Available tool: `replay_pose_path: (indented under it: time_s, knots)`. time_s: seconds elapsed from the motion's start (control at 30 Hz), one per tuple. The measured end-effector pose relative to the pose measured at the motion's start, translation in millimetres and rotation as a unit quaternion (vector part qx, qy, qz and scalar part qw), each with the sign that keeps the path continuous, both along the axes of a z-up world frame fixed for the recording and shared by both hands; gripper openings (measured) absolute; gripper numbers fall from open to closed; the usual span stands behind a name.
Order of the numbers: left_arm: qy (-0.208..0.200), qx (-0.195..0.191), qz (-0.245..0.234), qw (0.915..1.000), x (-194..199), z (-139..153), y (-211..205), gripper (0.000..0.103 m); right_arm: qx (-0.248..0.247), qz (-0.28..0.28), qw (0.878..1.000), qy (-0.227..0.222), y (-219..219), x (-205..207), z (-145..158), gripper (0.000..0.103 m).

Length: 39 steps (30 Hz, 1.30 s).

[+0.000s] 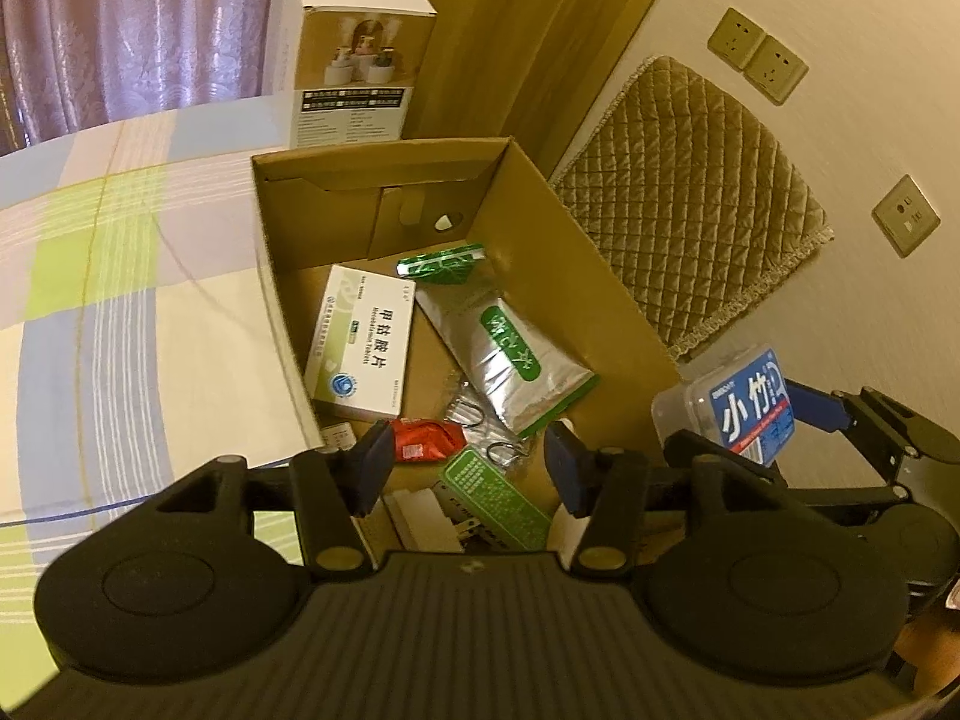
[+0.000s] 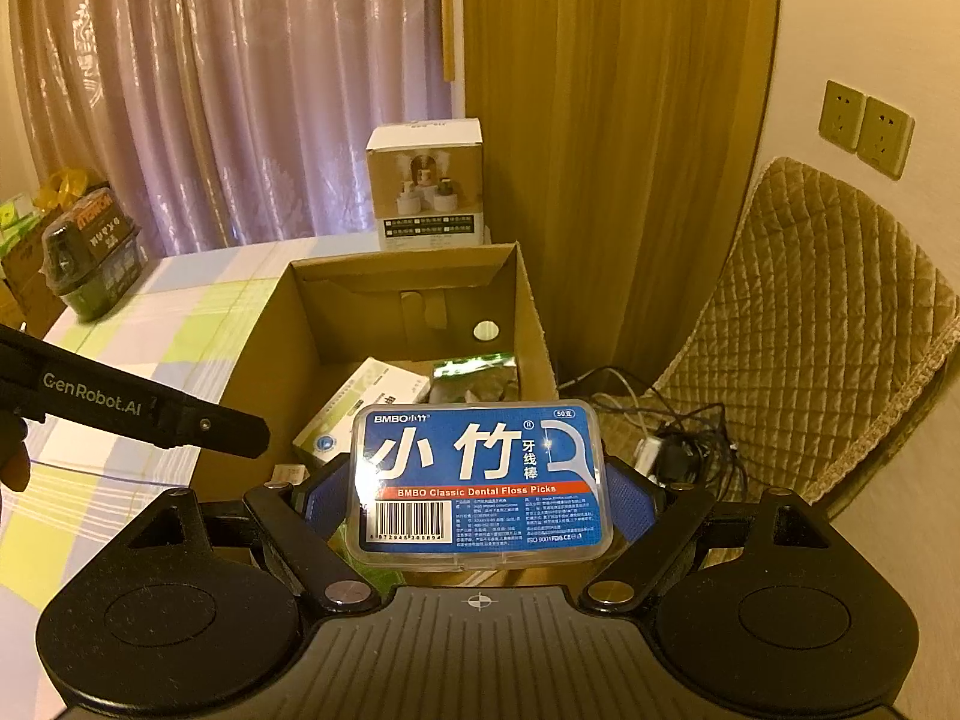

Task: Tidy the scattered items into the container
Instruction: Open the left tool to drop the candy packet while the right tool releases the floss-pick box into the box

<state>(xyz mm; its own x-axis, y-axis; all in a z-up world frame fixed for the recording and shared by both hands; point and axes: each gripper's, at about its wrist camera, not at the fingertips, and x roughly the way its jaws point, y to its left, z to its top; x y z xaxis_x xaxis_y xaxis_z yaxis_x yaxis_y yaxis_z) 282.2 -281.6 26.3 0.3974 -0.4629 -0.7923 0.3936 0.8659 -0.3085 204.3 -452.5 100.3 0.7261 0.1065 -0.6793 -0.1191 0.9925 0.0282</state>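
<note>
- L tongs [image 1: 474, 462] hovered over the near end of the open cardboard box [image 1: 576, 252], jaws spread, nothing between the pads; no earlier shot to compare.
- R tongs [image 2: 480, 495] pinched the clear floss-pick case [image 2: 480, 480] w/ blue label, pads on its two short sides, case held above the box's near edge.
- In L wrist view that case sat at 3 o'clock of the L tongs, just outside the box's right wall.
- Box stood on the bed [image 1: 120, 300] w/ plaid sheet, hard against the wall side.
- Inside the box: white medicine carton [image 1: 360, 342] at 10 o'clock of center, silver pouch [image 1: 510, 360] w/ green label at 2 o'clock, small green packet [image 1: 441, 264] at 12 o'clock near the far wall.
- Nearer the L tongs: red sachet [image 1: 426, 438], green card [image 1: 495, 498], wire rings beside them; couldn't tell what the rings belonged to.
- Tall white product box [image 1: 354, 60] stood upright behind the cardboard box at 12 o'clock.
- Quilted cushion [image 1: 690, 204] leaned on the wall at 2 o'clock; wall sockets [image 1: 756, 54] above it.
</note>
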Motion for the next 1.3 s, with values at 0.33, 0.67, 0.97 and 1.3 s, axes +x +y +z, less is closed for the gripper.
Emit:
replay_pose_path:
  time_s: [0.33, 0.67, 0.97, 1.3]
  knots:
    - [-0.006, 0.016, 0.01, 0.9998, -3, -1, 17, 0.056, 0.002, 0.007, 1.0, -0.001, 7, 3, 1, 0.087]
    - [-0.013, 0.022, 0.007, 0.9997, -8, 1, 25, 0.062, 0.0, 0.013, 1.0, -0.003, 16, 9, 4, 0.087]
    - [-0.014, 0.021, 0.01, 0.9996, -6, 3, 35, 0.065, 0.0, 0.023, 1.0, -0.005, 27, 18, 7, 0.087]
    - [-0.01, 0.02, 0.032, 0.9992, -6, 1, 62, 0.068, 0.0, 0.026, 0.999, -0.029, 33, 27, 10, 0.103]
